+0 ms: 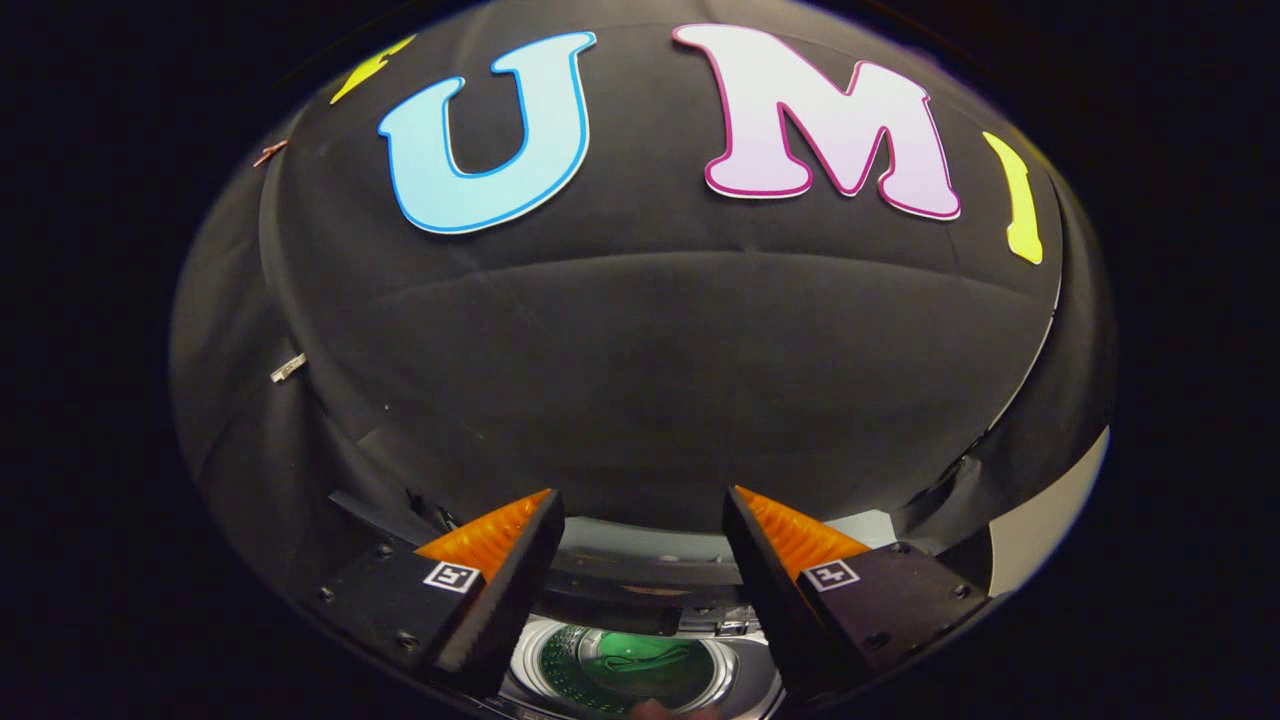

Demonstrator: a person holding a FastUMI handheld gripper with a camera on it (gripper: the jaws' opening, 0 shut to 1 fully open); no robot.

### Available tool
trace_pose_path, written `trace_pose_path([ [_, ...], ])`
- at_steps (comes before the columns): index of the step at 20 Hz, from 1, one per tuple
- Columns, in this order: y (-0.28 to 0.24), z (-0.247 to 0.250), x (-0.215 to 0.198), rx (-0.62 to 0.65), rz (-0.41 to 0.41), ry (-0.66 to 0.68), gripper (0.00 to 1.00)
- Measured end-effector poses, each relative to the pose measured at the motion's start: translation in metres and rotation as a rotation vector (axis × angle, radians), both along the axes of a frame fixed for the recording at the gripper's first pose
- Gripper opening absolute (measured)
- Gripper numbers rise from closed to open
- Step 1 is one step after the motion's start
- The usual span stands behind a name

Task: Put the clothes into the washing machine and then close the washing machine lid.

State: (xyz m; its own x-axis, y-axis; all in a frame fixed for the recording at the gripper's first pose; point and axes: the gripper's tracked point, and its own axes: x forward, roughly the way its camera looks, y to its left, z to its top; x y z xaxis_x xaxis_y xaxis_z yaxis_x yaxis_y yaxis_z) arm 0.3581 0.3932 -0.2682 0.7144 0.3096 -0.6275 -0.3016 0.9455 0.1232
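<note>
My gripper (640,505) is open, its two fingers spread wide with nothing between them. Below and between the fingers I look down on the washing machine (620,555), a top loader with its lid up. Its round metal drum (625,670) lies open, and a green piece of clothing (640,662) rests inside the drum. The gripper hovers above the machine, raised clear of the drum opening and pointing toward the booth's wall.
The black cloth wall (640,370) rises close behind the machine. A pale panel (1050,515) shows at the lower right beyond the right finger.
</note>
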Motion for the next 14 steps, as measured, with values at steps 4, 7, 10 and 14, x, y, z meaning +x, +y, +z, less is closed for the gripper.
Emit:
trace_pose_path([
  [4,-0.003,0.008,-0.019,0.017,0.002,-0.075,1.00],
  [7,-0.005,0.009,-0.034,0.021,0.013,-0.105,1.00],
  [10,-0.008,0.008,-0.048,0.030,0.025,-0.102,1.00],
  [14,-0.011,0.008,-0.065,0.040,0.039,-0.111,1.00],
])
